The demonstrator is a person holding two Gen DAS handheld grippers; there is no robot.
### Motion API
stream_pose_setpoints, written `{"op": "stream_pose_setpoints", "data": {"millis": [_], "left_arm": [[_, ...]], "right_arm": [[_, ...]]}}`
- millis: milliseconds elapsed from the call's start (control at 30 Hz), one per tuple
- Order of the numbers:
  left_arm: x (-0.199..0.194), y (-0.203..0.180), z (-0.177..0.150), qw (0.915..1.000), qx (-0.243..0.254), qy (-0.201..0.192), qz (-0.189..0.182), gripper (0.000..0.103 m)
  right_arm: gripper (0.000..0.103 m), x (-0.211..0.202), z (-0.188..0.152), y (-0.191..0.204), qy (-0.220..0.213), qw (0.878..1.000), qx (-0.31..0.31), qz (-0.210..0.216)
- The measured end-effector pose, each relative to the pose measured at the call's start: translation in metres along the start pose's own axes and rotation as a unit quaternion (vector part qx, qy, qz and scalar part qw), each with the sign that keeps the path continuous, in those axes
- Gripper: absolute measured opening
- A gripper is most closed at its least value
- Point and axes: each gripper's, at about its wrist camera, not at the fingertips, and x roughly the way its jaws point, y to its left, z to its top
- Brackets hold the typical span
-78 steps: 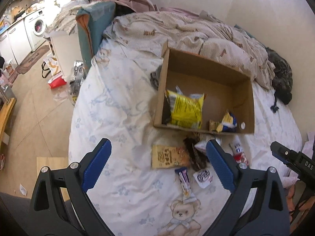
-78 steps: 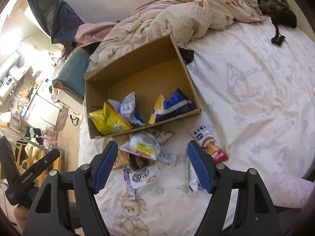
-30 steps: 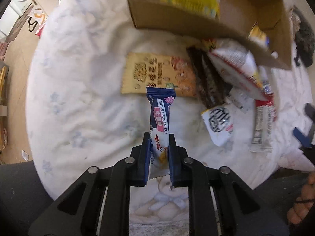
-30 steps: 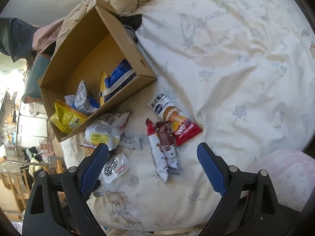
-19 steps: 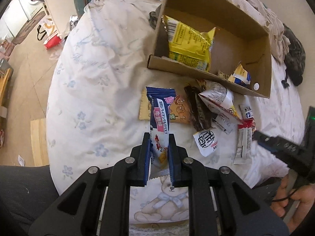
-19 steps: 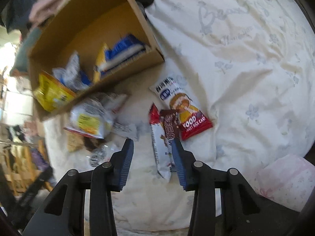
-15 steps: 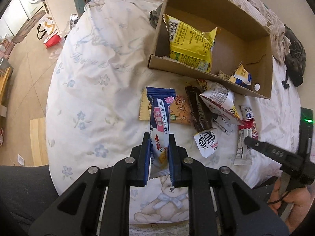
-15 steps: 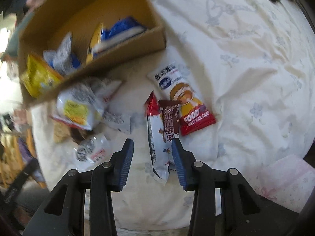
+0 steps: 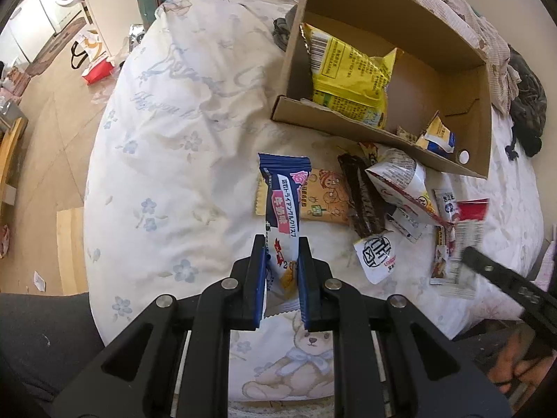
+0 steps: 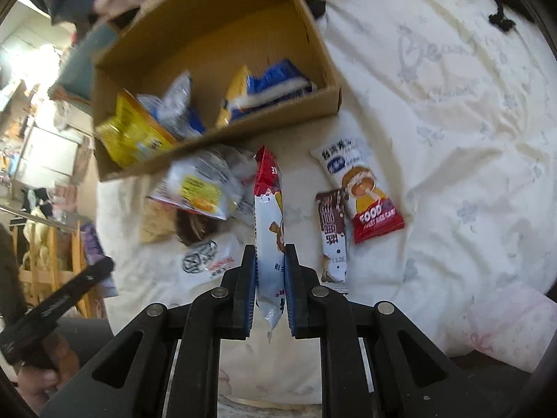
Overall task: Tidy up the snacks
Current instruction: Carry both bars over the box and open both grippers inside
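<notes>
1. One open cardboard box [image 9: 365, 129] lies on the bed sheet [image 9: 181, 160], with a heap of loose snacks just in front of its near wall.
2. Inside the box, the left wrist view shows one large yellow bag [image 9: 351, 80] standing at the left end and one small yellow-and-blue packet [image 9: 437, 136] at the right end; the right wrist view is blurred there, so an exact count of the box's contents cannot be given.
3. Still on the sheet, the right wrist view shows one brown-and-white bar [image 10: 332, 237] and one red-ended rice cake packet [image 10: 362, 191] side by side, touching, plus one white bag with a yellow label [image 10: 202, 184] against the box.
4. The left gripper [image 9: 281, 268] points steeply down, clamped on the lower end of one blue-and-white bar [image 9: 283, 205], which stands up off the sheet.
5. The right gripper [image 10: 271, 271], also angled steeply down, has just closed its jaws and now pinches one red-and-white bar [image 10: 269, 209], raised edge-on above the sheet.
</notes>
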Motion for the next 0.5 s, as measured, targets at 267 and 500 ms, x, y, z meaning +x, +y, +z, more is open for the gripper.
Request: {"op": "stream_pose_setpoints", "data": {"millis": [267,500], "left_arm": [[0.006,0.009,0.002,0.9994,-0.004,-0.016,0.03,0.013],[-0.014,0.014,0.004,0.9983,-0.002,-0.05,0.031,0.013]], "right_arm": [[0.015,-0.046,0.003,0.006,-0.099,0.993,0.004,0.066],[0.015,-0.078,0.005,0.02,-0.163,0.978,-0.013,0.132]]}}
